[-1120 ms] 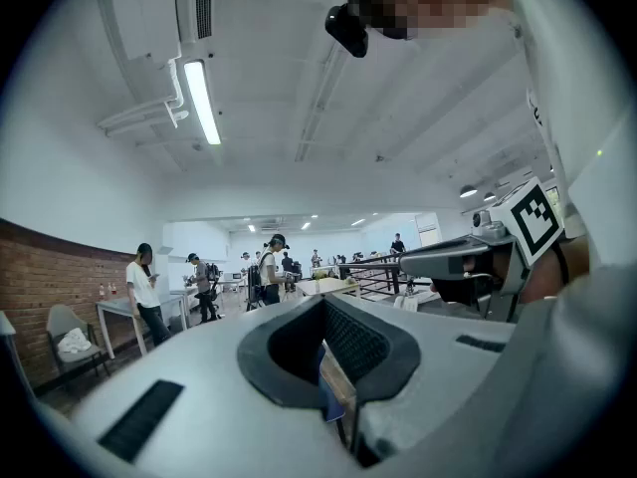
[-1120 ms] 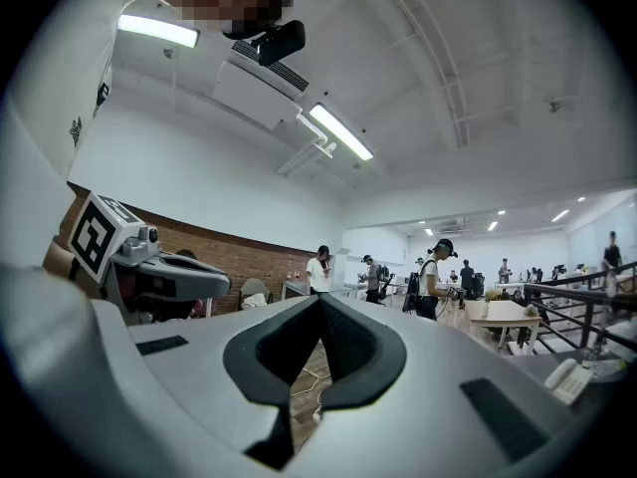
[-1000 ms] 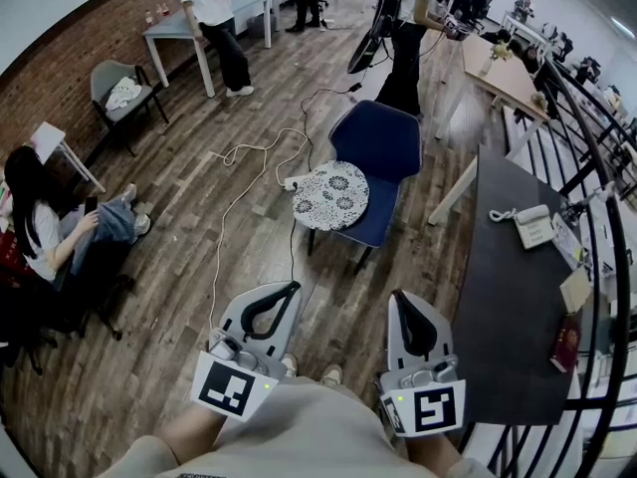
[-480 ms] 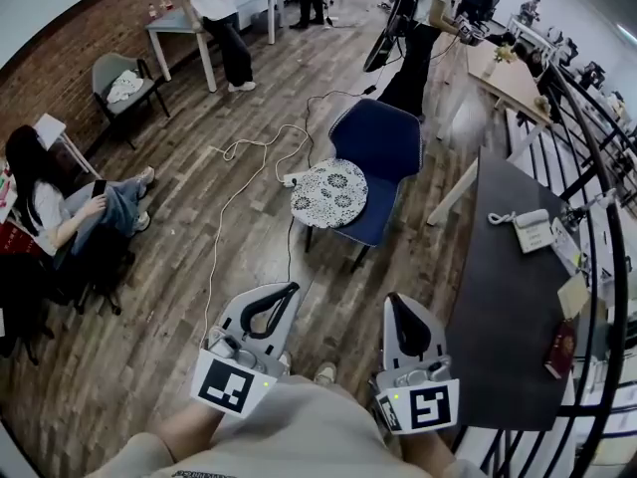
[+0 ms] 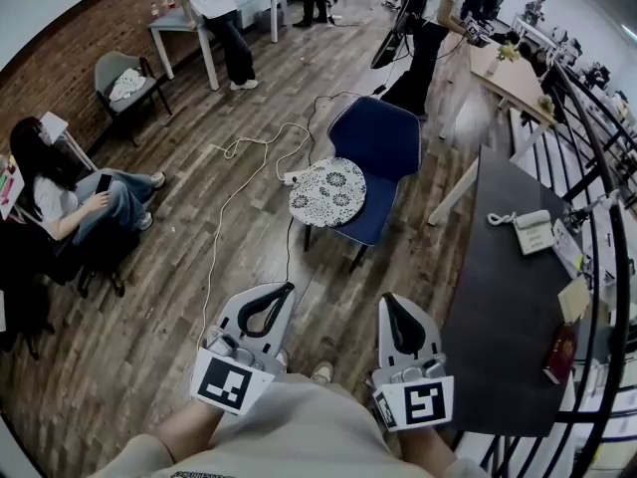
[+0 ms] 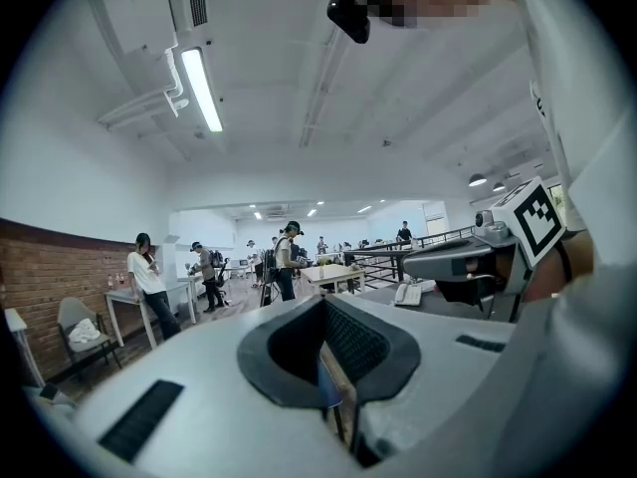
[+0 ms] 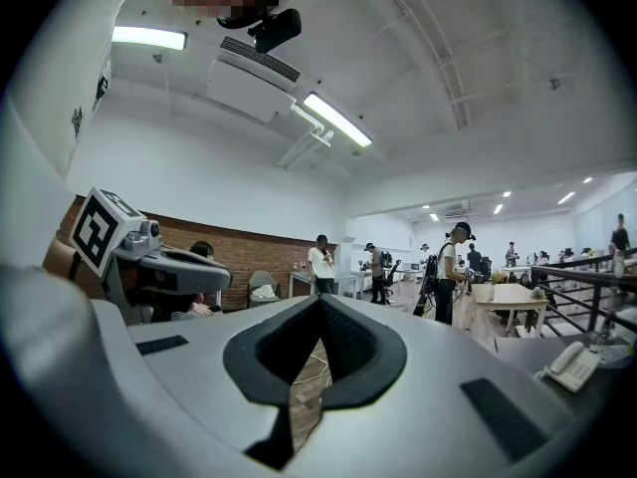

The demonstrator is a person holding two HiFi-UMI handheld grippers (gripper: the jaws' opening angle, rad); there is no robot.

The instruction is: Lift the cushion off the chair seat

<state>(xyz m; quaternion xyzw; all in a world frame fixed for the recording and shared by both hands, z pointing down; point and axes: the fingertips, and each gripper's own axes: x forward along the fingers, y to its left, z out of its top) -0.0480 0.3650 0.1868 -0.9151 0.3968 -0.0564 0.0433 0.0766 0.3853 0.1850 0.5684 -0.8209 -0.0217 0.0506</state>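
Cushion (image 5: 328, 192): far, flat on the blue chair (image 5: 390, 145) seat.
Left gripper (image 5: 287, 288): near, jaws closed, empty.
Right gripper (image 5: 386, 301): near, jaws closed, empty.

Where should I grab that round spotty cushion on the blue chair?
Pinch the thin rim of the cushion on the side nearest the person, where it seems to poke past the seat. It lies flat, so that edge can probably be pinched top and bottom, coming in level. The chair back blocks the far side.
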